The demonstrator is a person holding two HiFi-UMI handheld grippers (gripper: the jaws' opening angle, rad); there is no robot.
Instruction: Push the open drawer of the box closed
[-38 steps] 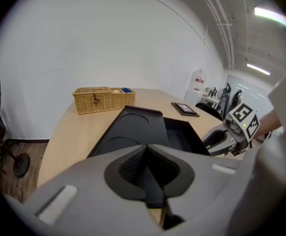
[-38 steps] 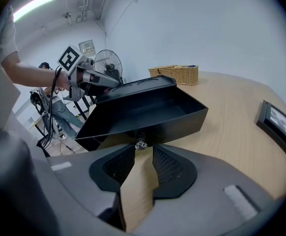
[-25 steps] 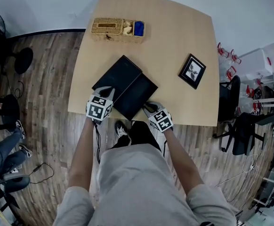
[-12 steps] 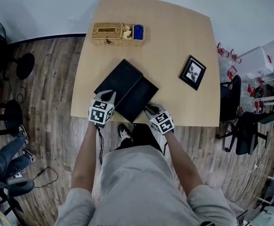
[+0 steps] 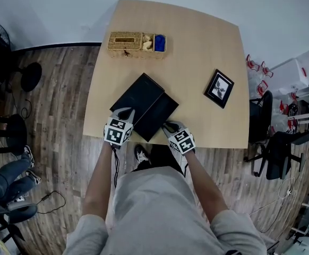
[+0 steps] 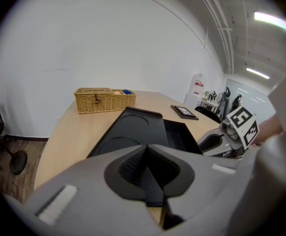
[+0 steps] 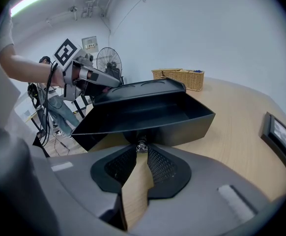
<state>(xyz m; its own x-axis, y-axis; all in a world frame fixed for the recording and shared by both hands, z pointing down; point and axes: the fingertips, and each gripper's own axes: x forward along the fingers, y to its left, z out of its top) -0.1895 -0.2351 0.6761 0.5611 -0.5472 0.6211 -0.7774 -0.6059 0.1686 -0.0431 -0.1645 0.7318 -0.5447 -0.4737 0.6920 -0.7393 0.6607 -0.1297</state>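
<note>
Surface (image 5: 207,41): light wood with rounded corners, set against a white wall; it carried every item listed below.
Box (image 5: 136,94): flat, black, and turned at an angle to the edges of the surface. It lay near the edge closest to the person. Its lid showed two shallow round recesses in the left gripper view.
Drawer (image 5: 159,115): black, drawn partly out of the box on the person's right side, with its front wall facing the near edge. In the right gripper view the open tray (image 7: 148,113) filled the centre of the frame.
Wicker basket (image 5: 125,41): at the far-left part of the surface, well apart from the box. A blue item and some pale items sat in its right-hand compartment.
Picture frame (image 5: 220,88): black, lying flat to the right of the box and clear of it.
Left gripper (image 5: 124,112): at the near-left edge of the box; contact could not be confirmed. Its jaws (image 6: 148,156) were pressed together with nothing between them.
Right gripper (image 5: 168,125): at the drawer front. Its jaws (image 7: 141,150) were drawn in narrow, with the tips on either side of the knob.
Knob (image 7: 141,145): small, metallic, fixed at the middle of the drawer front.
</note>
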